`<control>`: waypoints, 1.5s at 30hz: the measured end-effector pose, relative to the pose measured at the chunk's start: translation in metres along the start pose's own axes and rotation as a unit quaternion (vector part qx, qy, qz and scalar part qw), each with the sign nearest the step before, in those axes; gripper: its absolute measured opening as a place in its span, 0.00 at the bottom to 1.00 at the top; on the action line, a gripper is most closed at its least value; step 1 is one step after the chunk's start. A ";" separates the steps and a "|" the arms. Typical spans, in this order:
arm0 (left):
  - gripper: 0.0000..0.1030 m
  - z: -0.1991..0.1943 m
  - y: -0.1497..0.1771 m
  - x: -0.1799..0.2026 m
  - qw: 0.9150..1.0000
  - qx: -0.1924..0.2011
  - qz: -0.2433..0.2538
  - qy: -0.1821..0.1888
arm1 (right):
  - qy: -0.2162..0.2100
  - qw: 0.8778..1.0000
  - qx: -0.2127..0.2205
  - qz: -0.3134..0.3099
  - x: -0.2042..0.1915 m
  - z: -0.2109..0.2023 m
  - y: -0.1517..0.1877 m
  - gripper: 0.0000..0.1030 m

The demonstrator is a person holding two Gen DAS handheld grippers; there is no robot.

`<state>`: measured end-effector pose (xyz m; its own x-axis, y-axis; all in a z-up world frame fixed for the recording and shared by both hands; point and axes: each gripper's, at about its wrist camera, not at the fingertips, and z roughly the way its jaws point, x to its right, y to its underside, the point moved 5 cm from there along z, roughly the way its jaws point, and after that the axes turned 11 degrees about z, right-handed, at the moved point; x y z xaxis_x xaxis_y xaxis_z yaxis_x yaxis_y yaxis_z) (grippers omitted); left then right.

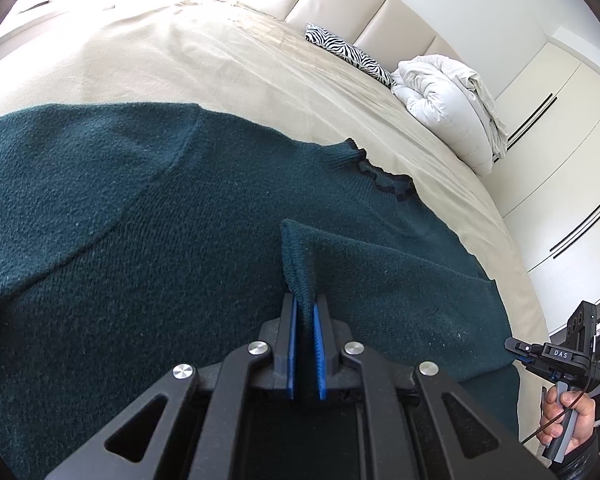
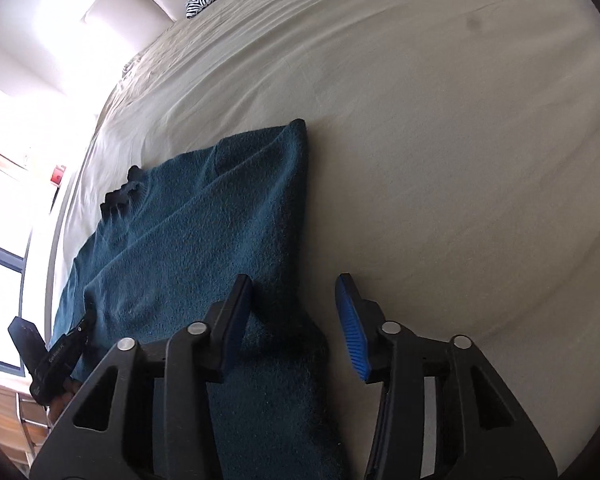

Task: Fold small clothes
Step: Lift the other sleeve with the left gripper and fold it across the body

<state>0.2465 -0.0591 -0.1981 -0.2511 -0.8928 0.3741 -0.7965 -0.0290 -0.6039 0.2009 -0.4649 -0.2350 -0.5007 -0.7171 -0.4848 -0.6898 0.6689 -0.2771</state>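
Mid-fold: our left gripper (image 1: 305, 312) pinches the green sweater (image 1: 140, 220) cuff; right gripper (image 2: 296, 312) released, must regrip the sweater's right edge.

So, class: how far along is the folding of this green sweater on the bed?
Done: the sweater lies flat, one side already turned in to a straight edge. In hand: the left gripper pinches a raised fold of it; the right gripper is open, gripping nothing. Left: the remaining folds; the collar is still exposed.
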 end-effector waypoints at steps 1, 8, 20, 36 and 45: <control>0.11 0.000 0.000 0.001 1.000 0.000 0.002 -0.002 | 0.002 1.000 -0.007 -0.009 -0.001 0.003 0.003 0.16; 0.11 0.002 -0.001 0.004 1.000 -0.004 0.008 -0.004 | 0.004 1.000 0.005 0.009 0.010 0.008 0.000 0.08; 0.11 0.002 0.003 0.001 1.000 0.002 0.004 0.009 | -0.047 0.998 0.022 0.027 0.030 0.001 0.000 0.12; 0.76 -0.110 0.007 -0.051 0.993 0.082 -0.074 0.029 | -0.005 0.996 0.081 -0.036 -0.035 -0.019 0.026 0.30; 0.76 -0.270 0.079 -0.261 0.902 0.219 -0.364 -0.084 | -0.064 0.947 0.291 -0.122 -0.125 -0.143 0.066 0.87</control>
<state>0.1006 0.2932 -0.1541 0.3658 -0.6202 0.6940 -0.4148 -0.7761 -0.4749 0.1432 -0.3585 -0.0743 -0.2700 -0.8598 -0.4335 -0.3522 0.5072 -0.7866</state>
